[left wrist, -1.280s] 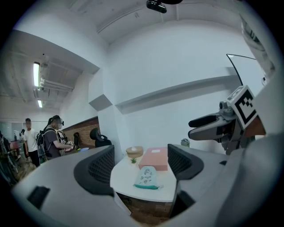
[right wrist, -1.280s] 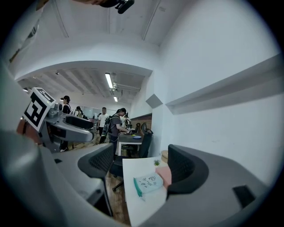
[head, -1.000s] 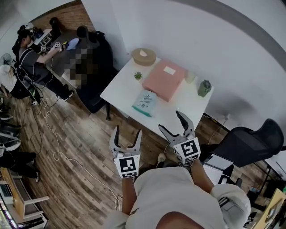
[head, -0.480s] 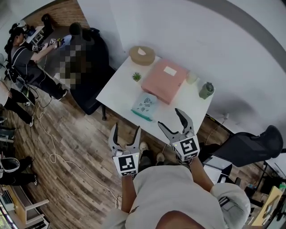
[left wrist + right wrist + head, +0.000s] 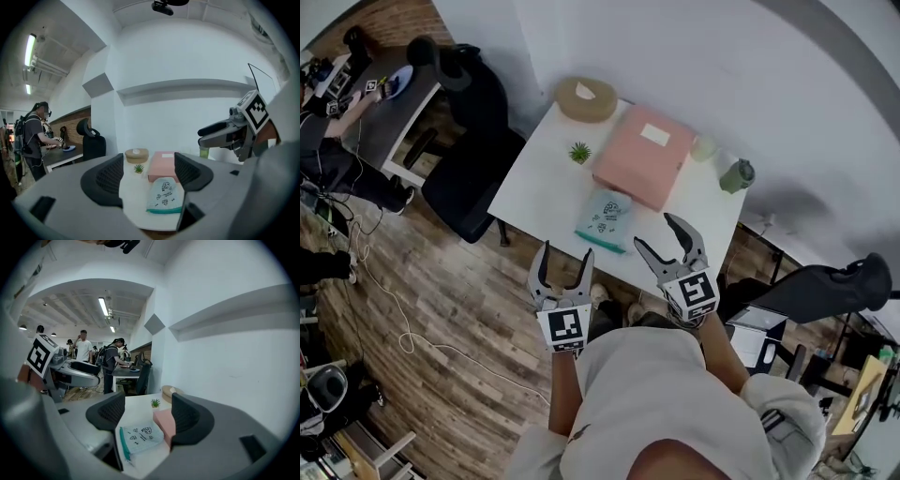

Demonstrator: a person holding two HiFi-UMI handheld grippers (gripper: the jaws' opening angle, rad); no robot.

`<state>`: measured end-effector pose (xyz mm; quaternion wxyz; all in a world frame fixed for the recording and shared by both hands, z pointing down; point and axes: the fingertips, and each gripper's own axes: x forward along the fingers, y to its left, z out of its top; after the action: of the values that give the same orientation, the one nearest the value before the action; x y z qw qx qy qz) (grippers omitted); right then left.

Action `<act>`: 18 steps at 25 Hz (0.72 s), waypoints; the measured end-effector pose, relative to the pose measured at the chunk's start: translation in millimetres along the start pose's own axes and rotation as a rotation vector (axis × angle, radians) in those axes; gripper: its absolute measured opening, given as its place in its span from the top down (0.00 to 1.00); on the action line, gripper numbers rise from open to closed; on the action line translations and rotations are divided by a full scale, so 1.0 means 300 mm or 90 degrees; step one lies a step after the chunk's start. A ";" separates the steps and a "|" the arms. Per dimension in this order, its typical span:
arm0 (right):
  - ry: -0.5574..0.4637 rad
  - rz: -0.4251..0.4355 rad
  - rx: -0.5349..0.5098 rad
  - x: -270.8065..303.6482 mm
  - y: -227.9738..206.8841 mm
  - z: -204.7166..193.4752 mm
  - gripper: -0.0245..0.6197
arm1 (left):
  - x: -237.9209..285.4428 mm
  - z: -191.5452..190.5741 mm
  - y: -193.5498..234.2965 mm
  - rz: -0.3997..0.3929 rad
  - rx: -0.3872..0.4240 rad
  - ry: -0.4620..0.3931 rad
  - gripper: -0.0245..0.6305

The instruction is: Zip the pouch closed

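Observation:
A pale blue pouch [image 5: 605,218] with printed drawings and a teal zip edge lies flat near the front edge of the white table [image 5: 534,187]. Both grippers hang in front of that edge, short of the pouch and touching nothing. My left gripper [image 5: 565,253] is open and sits to the pouch's near left. My right gripper [image 5: 656,232] is open and sits to its near right. Both pairs of jaws have just been closing a little, with nothing between them. The pouch [image 5: 165,197] shows ahead between the jaws in the left gripper view, and the pouch [image 5: 140,437] does likewise in the right gripper view.
Behind the pouch lies a pink box [image 5: 642,155]. Further back stand a round tan container [image 5: 586,98], a small green plant [image 5: 579,152], a pale cup [image 5: 703,147] and a green bottle [image 5: 736,175]. Black chairs [image 5: 464,178] stand left and right of the table, and people work at desks at far left.
Both grippers have moved forward and down toward the table's front edge, so the pouch now lies much closer to them. Their jaws look slightly narrower.

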<state>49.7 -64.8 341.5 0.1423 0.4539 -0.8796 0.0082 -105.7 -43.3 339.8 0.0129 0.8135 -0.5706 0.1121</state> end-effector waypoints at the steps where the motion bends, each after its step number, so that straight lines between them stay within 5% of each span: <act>1: 0.011 -0.003 0.000 0.016 -0.001 -0.019 0.48 | 0.019 -0.023 0.006 -0.012 -0.003 0.006 0.45; 8: 0.099 -0.022 0.005 0.091 0.003 -0.185 0.51 | 0.134 -0.166 -0.001 -0.090 -0.018 0.046 0.50; 18: 0.216 0.042 0.009 0.124 0.047 -0.472 0.60 | 0.204 -0.423 -0.159 -0.170 -0.046 0.143 0.58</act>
<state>52.3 -65.8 488.5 0.2853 0.4177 -0.8573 0.0957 -62.9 -64.4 480.5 0.1204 0.8633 -0.4563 0.1788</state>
